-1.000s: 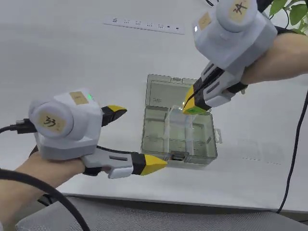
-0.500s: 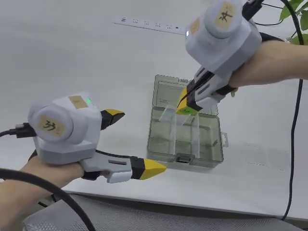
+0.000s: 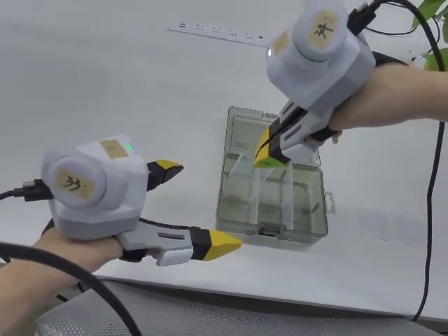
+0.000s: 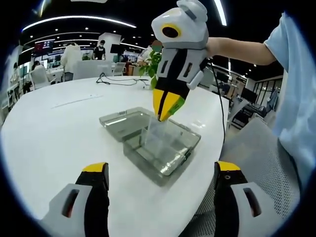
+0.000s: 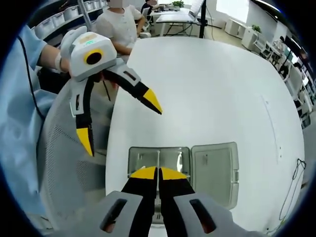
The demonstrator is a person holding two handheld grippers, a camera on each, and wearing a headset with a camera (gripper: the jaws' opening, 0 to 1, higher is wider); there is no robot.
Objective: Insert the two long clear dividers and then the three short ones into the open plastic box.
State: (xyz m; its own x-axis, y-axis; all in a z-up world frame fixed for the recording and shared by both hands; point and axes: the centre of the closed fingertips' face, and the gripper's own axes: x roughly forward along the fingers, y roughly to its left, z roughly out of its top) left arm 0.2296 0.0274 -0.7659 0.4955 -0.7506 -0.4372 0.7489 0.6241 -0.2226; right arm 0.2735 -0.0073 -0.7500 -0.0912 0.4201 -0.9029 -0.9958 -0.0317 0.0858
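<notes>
Clear divider (image 4: pixel 157 136) pinched in right claw (image 3: pixel 266 155), hanging into open box (image 3: pixel 302 229)

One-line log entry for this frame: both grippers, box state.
left gripper: open, empty, apart from box | right gripper: shut on clear divider, above plastic box | box: lid open, on table

Open clear plastic box (image 3: pixel 308 227) on the surface (image 3: pixel 140 84), lid (image 3: pixel 250 129) flat behind; two long dividers (image 3: pixel 287 197) upright inside, a short divider (image 3: pixel 245 166) tilted above in my right hand-held gripper (image 3: pixel 264 157).
</notes>
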